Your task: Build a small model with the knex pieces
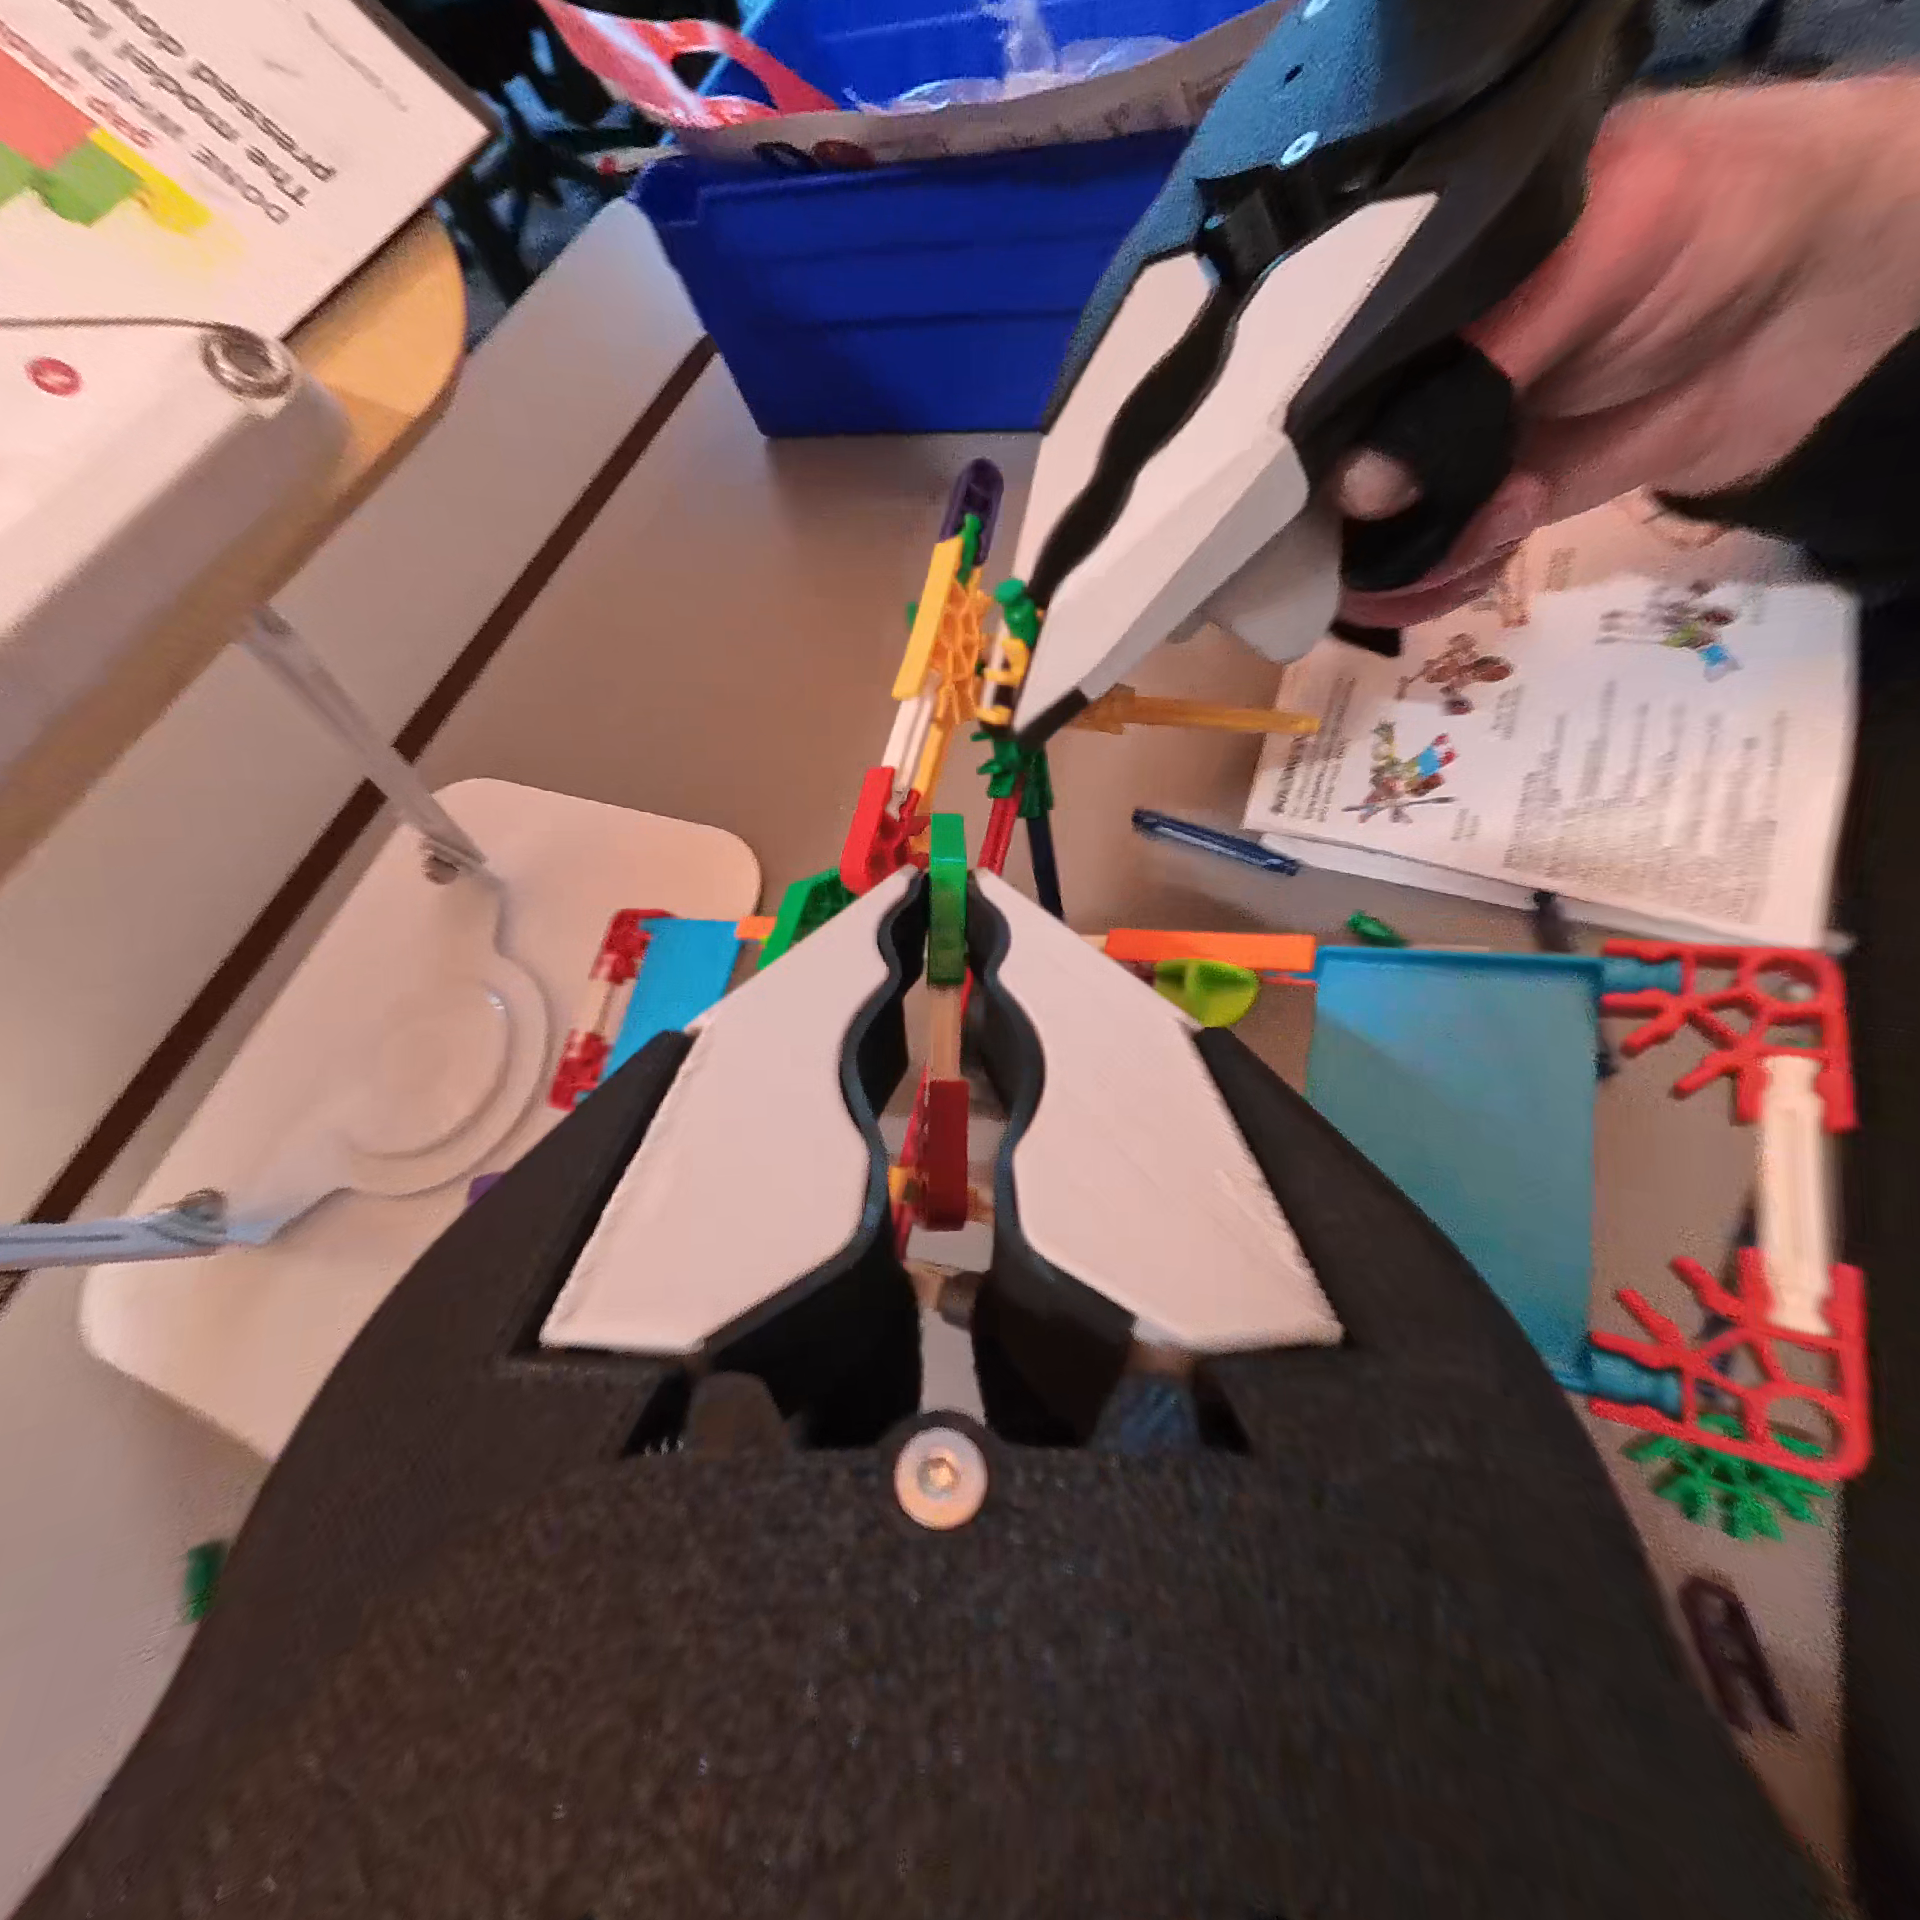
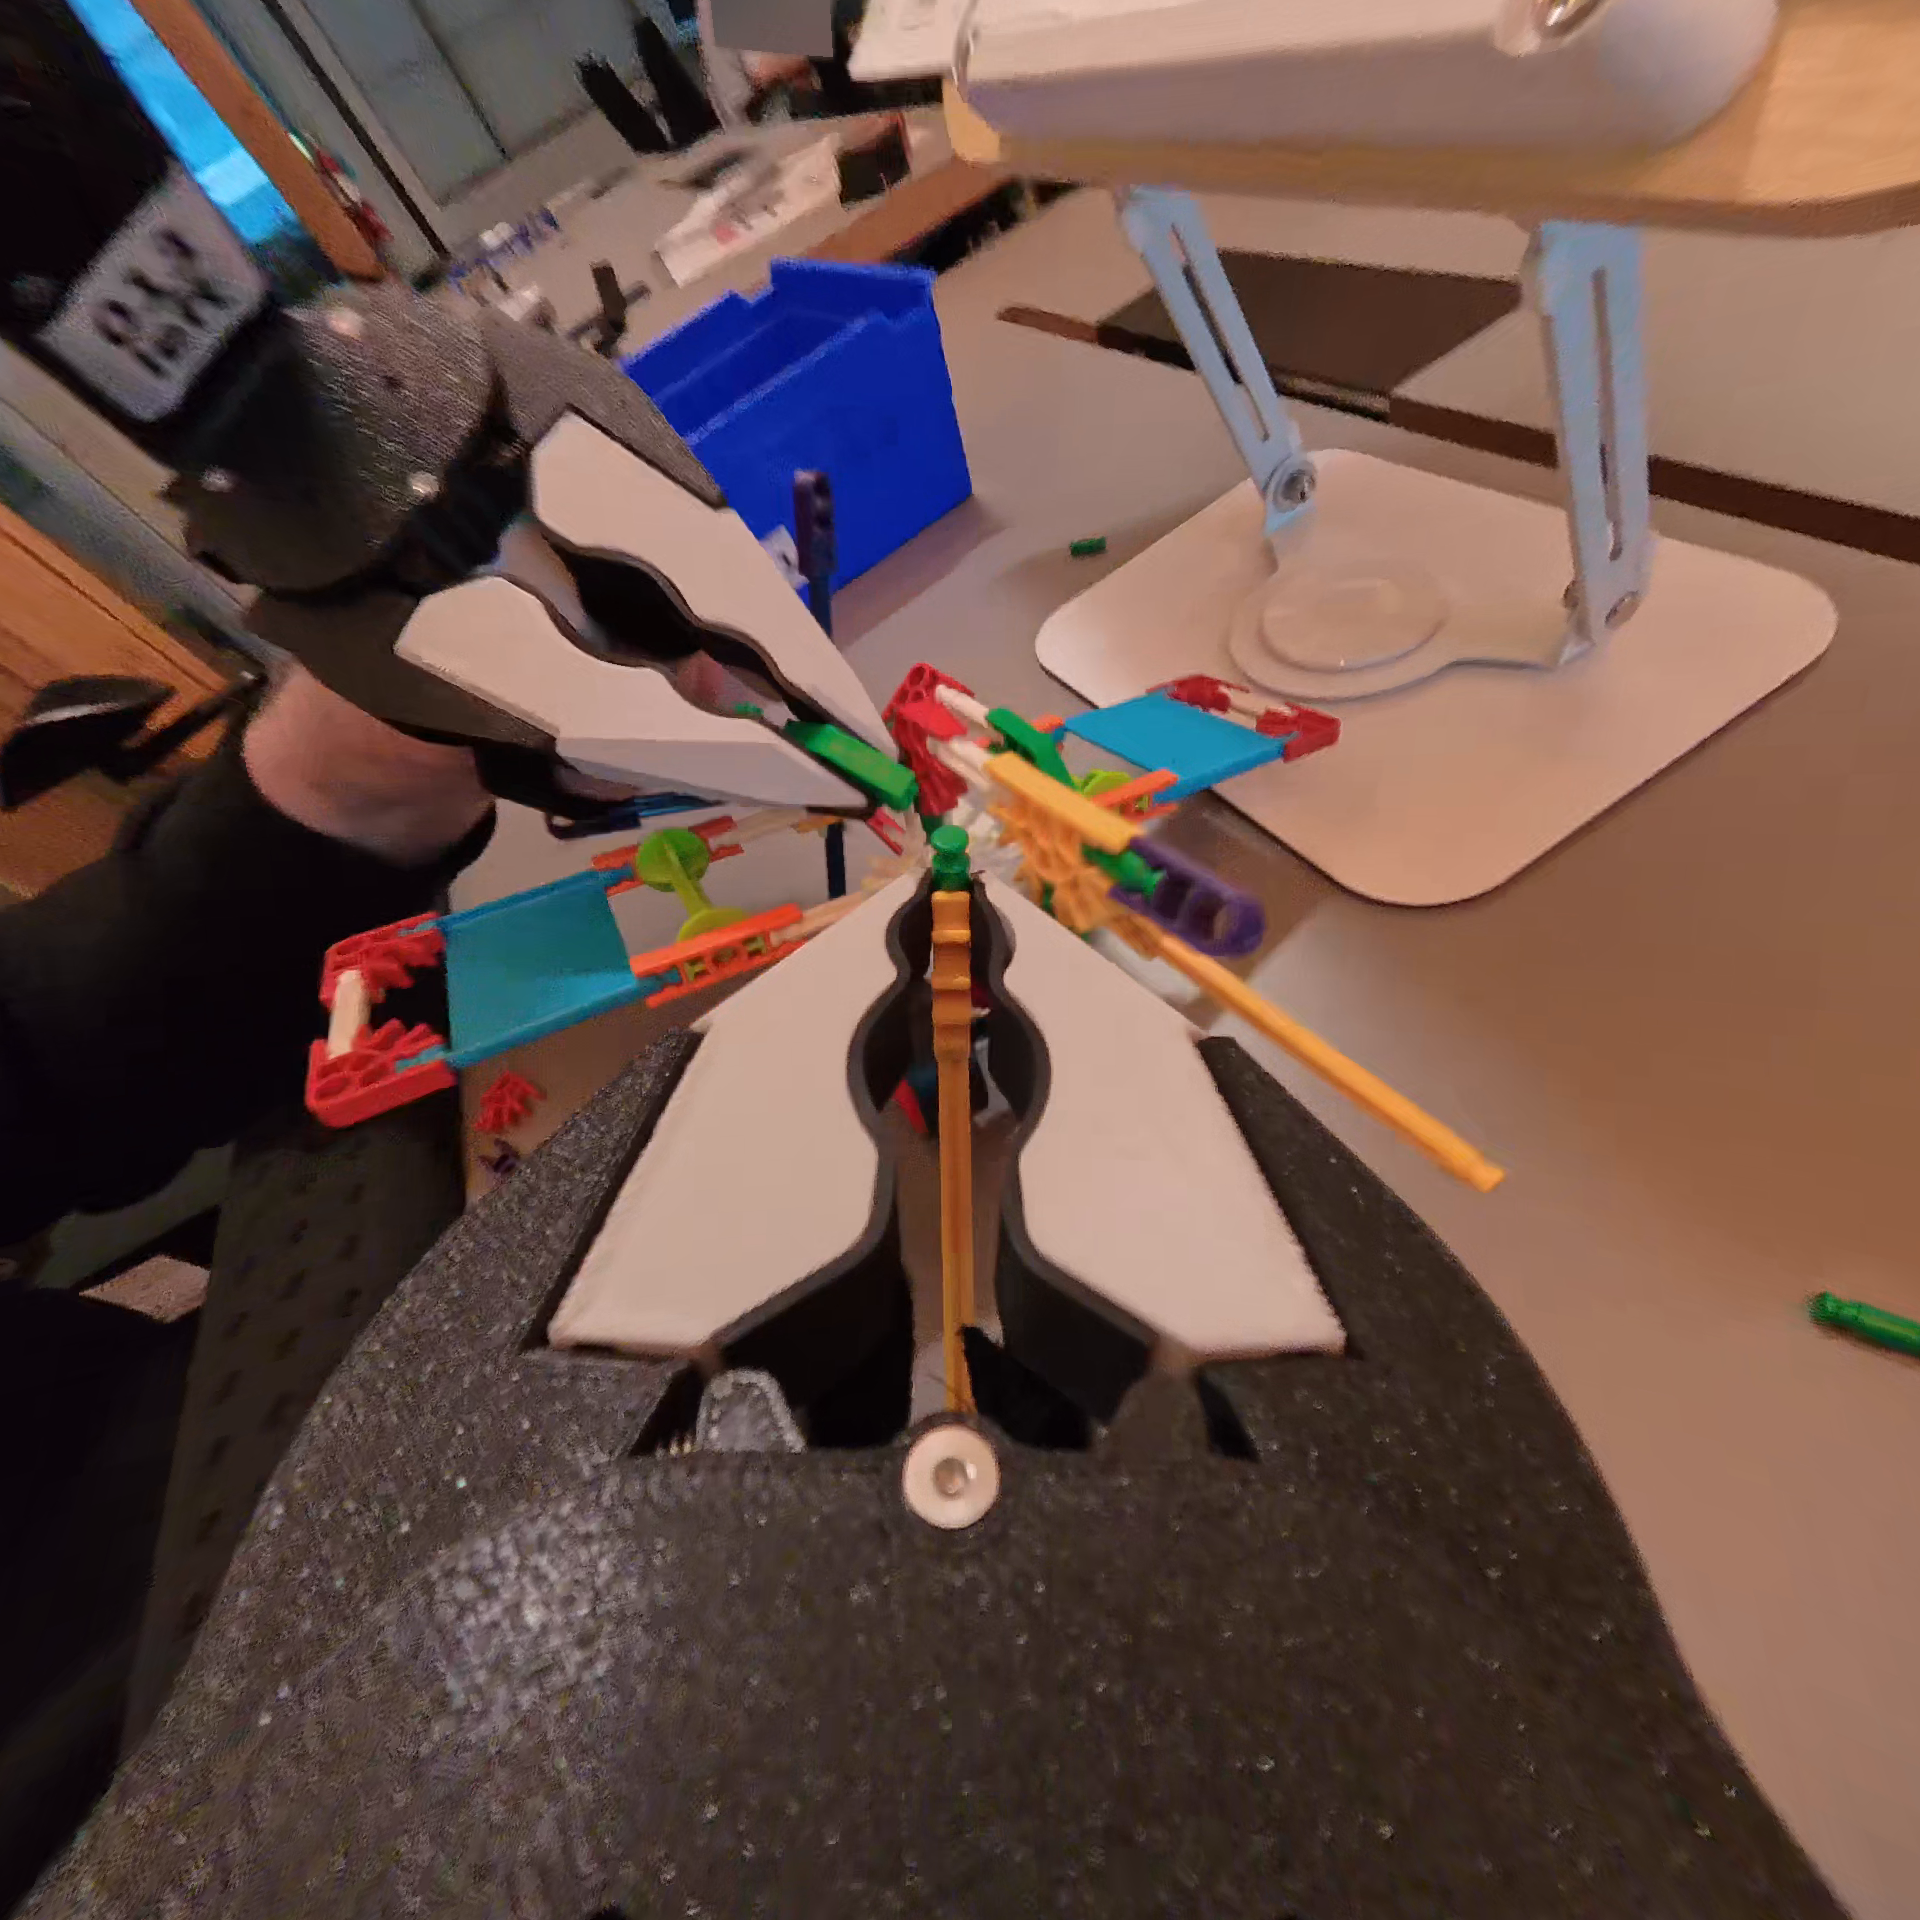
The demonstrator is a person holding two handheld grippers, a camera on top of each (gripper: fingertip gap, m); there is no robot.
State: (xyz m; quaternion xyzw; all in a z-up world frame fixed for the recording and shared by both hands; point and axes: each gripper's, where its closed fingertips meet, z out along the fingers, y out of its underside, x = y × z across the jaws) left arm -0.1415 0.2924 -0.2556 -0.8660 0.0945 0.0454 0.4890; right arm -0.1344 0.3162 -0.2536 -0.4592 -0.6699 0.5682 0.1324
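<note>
A colourful rod-and-connector toy model with blue panels stands on the grey table. My left gripper is shut on a green connector piece of the model. It also shows in the right wrist view, pinching that green piece. My right gripper is shut on a yellow-orange rod tipped with a small green piece, pressed against the model's centre. It also shows in the left wrist view, coming down from the upper right, with a hand behind it.
A blue bin stands behind the model. A white stand base with a raised shelf sits at the left. An open instruction booklet and a blue rod lie at the right. Loose green pieces lie on the table. My two grippers' fingertips are within a few centimetres of each other.
</note>
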